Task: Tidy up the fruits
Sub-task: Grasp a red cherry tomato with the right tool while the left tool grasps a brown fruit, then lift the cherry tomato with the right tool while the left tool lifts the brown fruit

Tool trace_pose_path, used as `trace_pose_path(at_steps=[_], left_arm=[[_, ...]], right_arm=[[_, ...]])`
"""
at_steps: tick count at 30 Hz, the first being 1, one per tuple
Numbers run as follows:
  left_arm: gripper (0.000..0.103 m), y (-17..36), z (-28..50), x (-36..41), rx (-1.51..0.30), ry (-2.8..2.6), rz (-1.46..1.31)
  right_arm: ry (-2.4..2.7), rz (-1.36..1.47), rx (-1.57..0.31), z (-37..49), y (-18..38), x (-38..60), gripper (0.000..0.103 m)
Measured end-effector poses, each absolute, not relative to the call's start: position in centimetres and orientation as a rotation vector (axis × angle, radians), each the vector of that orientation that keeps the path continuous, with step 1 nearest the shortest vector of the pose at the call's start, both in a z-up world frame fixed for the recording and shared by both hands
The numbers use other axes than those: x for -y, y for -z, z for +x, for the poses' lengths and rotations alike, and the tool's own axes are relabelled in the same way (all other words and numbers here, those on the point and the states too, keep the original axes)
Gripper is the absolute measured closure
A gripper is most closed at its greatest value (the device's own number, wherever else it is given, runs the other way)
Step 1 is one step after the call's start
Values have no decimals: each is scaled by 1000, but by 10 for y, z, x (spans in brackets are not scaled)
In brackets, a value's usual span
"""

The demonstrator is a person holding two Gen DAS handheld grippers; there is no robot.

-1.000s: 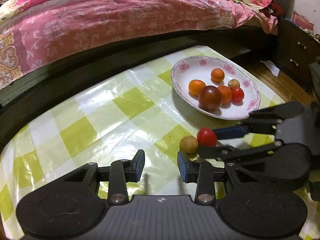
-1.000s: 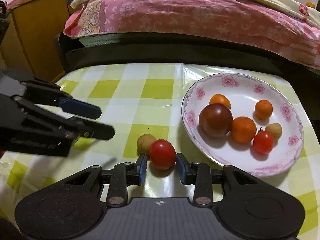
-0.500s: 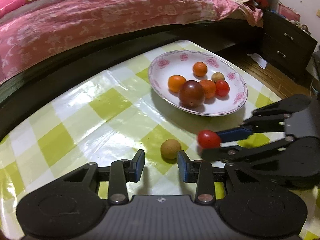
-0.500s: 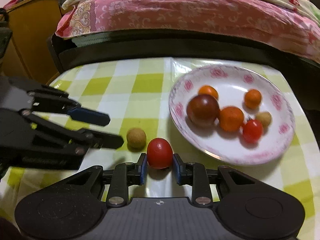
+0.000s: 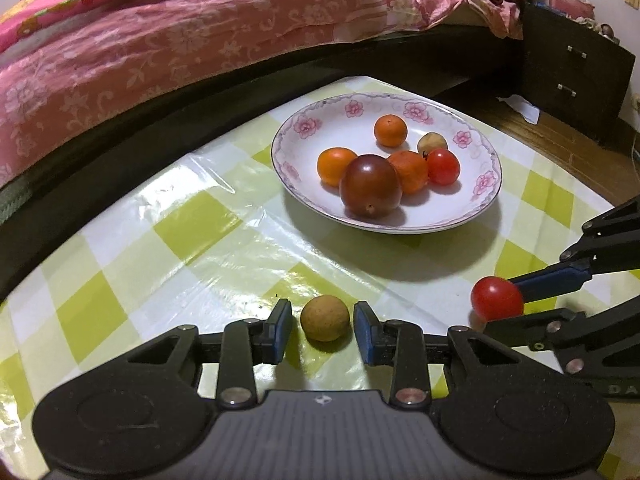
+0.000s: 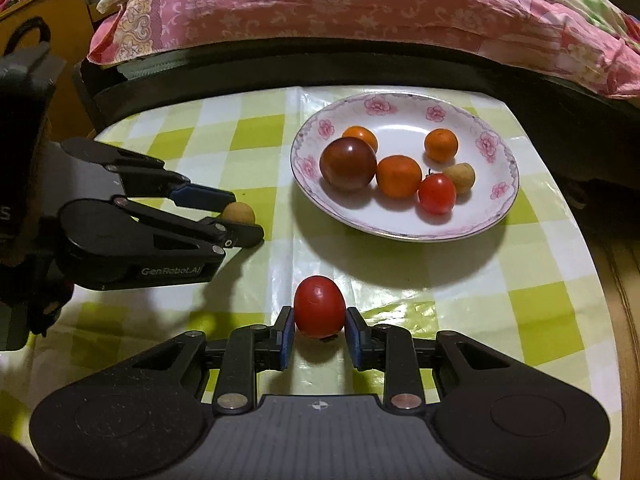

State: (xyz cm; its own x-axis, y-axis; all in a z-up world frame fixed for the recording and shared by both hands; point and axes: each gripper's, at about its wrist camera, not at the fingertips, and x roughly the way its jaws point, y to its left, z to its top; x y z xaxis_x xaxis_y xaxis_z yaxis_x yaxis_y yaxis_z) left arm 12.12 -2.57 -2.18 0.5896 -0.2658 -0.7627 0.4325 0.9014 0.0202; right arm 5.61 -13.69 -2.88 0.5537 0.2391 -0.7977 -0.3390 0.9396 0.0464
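Note:
A white floral plate (image 5: 486, 184) (image 6: 500, 200) holds several fruits: a dark tomato (image 5: 370, 185), small oranges, a red cherry tomato and a brown longan. My left gripper (image 5: 323, 328) is open with a brown longan (image 5: 325, 318) on the tablecloth between its fingers, small gaps on both sides; it also shows in the right wrist view (image 6: 239, 213). My right gripper (image 6: 318, 330) is shut on a red tomato (image 6: 319, 306), held near the table; the tomato also shows in the left wrist view (image 5: 497, 298).
The table has a green-and-white checked plastic cloth (image 5: 192, 232). A bed with a pink quilt (image 5: 160, 48) runs along the far edge. A dark nightstand (image 5: 576, 76) stands at the right, and a wooden cabinet (image 6: 60, 40) at the left.
My left gripper moved forward so that the longan sits between its fingers. My right gripper closed on the red tomato and drew back from the longan and the plate.

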Motion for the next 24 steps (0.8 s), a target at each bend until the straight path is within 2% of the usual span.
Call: trace_pose_path(at_steps=[3,17,21,24], left_arm=[[69,22,117,27,-841,409,210],[69,13,86,26,-870,431,208],[69,17,75,21,-886,414,206],[69,19,68,17,-881,401,193]], right_arm=[[-341,-126,-922,57,33,137,79],[-349,-145,-872,55,35,135,78],[-345,-160,-859,54,36,135,60],[-348,-161,-849,53,36,134,60]])
